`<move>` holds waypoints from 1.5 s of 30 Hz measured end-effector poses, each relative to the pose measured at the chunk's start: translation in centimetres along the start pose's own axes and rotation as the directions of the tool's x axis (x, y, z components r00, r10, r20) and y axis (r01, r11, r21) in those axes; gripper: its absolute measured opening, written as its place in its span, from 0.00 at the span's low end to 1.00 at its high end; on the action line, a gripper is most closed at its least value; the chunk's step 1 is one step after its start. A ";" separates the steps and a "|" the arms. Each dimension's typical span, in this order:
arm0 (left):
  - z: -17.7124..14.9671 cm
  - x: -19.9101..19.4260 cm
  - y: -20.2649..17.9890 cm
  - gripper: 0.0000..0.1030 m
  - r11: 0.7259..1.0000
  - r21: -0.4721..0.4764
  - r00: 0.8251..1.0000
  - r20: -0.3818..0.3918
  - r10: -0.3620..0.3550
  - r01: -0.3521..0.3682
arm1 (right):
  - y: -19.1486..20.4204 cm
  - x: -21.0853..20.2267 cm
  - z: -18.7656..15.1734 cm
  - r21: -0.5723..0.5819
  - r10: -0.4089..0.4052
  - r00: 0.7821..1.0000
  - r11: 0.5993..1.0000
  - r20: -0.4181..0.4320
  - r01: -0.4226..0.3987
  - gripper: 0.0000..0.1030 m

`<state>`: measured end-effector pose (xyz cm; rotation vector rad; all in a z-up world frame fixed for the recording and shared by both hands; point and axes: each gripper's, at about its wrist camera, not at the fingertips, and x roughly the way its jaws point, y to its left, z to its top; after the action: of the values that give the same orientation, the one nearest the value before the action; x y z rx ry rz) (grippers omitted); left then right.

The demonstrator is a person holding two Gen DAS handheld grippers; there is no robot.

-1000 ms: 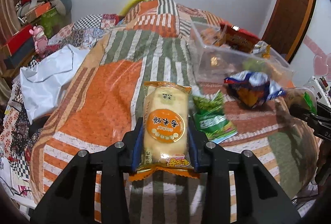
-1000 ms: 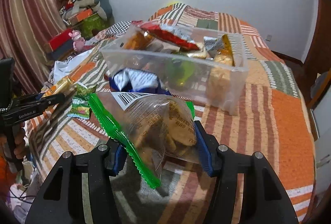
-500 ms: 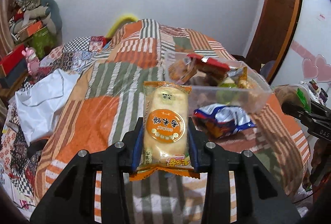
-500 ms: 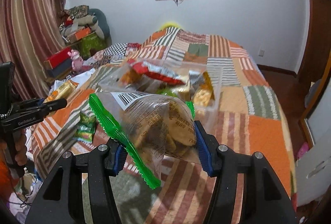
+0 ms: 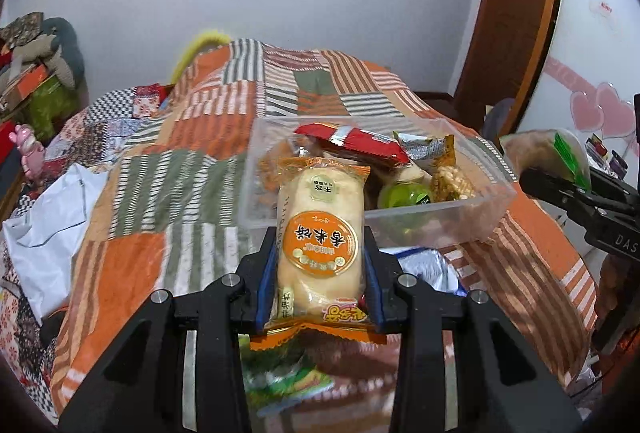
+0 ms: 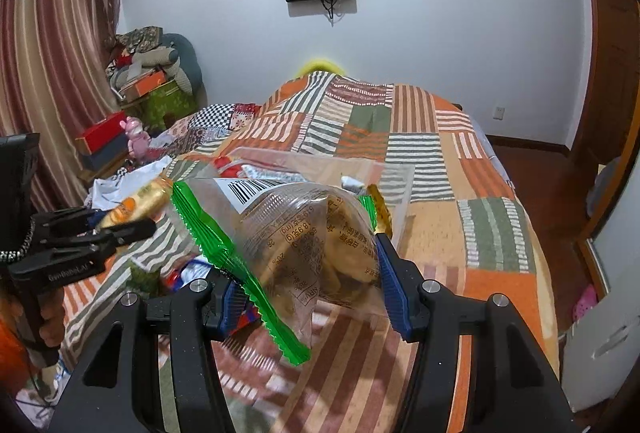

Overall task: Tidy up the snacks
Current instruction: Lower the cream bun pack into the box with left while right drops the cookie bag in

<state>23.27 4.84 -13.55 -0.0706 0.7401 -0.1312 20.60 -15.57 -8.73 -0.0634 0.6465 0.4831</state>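
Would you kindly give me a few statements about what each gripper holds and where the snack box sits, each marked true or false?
1. The left gripper is shut on the orange rice-cracker pack. True.
2. The right gripper is empty. False: it is shut on the clear green-edged snack bag.
3. The clear plastic box already holds snacks, among them a red packet. True.
4. The box stands on a bare wooden floor. False: it rests on the patchwork quilt.
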 end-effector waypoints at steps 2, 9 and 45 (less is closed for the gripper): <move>0.6 1.1 -0.1 0.36 1.000 -0.005 0.999 -0.030 -0.022 0.022 | -0.1 0.5 0.2 0.003 0.005 1.000 1.000 0.000 -0.005 0.52; 1.8 3.2 -0.9 0.36 0.999 0.031 0.998 -0.063 -0.030 0.032 | -0.3 2.0 0.8 0.005 0.014 1.000 1.000 0.000 -0.014 0.53; 3.3 6.5 -0.8 0.62 0.999 -0.012 0.996 -0.080 -0.046 0.046 | -1.2 6.8 1.3 0.042 0.055 0.992 0.998 -0.115 -0.050 0.67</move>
<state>30.21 3.20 -15.41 -0.0921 0.8199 -0.1752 26.62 -13.58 -11.84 -0.0383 0.7731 0.5200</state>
